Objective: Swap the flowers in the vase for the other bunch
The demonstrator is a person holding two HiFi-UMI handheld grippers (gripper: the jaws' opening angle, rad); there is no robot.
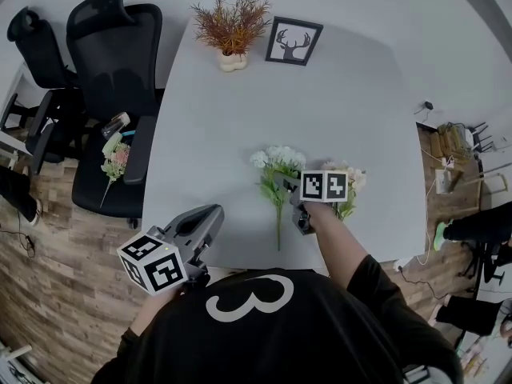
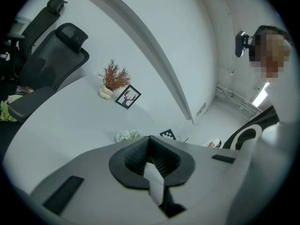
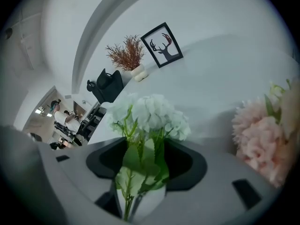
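A cream vase (image 1: 232,61) with reddish dried flowers (image 1: 232,24) stands at the far side of the white table (image 1: 360,118). A white flower bunch (image 1: 278,162) lies near the table's front, and a pink bunch (image 1: 350,181) lies just right of it. My right gripper (image 1: 288,186) is low over the white bunch. In the right gripper view the stems and leaves of the white bunch (image 3: 150,116) sit between the spread jaws of the right gripper (image 3: 140,191), with gaps at the sides. My left gripper (image 1: 213,213) hovers at the table's front edge, a narrow gap between its jaws, holding nothing.
A framed deer picture (image 1: 294,41) leans beside the vase. Two black office chairs (image 1: 112,46) stand left of the table, and a small pale bunch (image 1: 114,157) lies on the nearer seat. Cables and clutter sit on the floor at the right (image 1: 452,158).
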